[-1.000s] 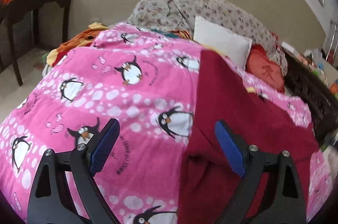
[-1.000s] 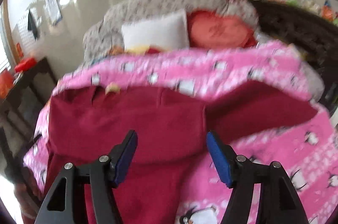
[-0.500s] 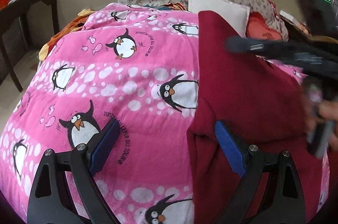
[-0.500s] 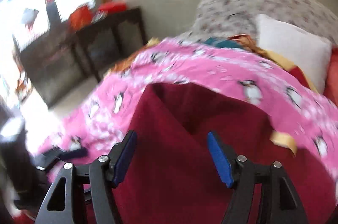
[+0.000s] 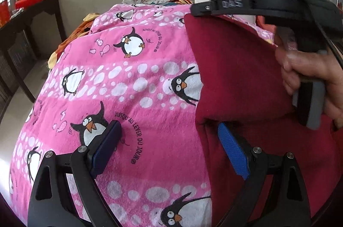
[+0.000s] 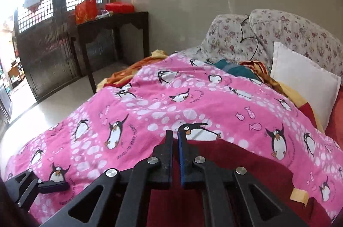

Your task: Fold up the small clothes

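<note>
Pinching the far edge of the dark red garment (image 6: 246, 165) on the pink penguin blanket (image 6: 150, 111), my right gripper (image 6: 174, 137) clamps shut for folding while my left gripper (image 5: 169, 141) waits wide open beside the near edge.

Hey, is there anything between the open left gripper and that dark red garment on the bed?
Nothing visible. The left gripper is open right at the red garment's near edge, one finger over the pink blanket, the other over the garment. The right gripper, in a hand, is shut at the garment's far corner, well clear of that path.
</note>
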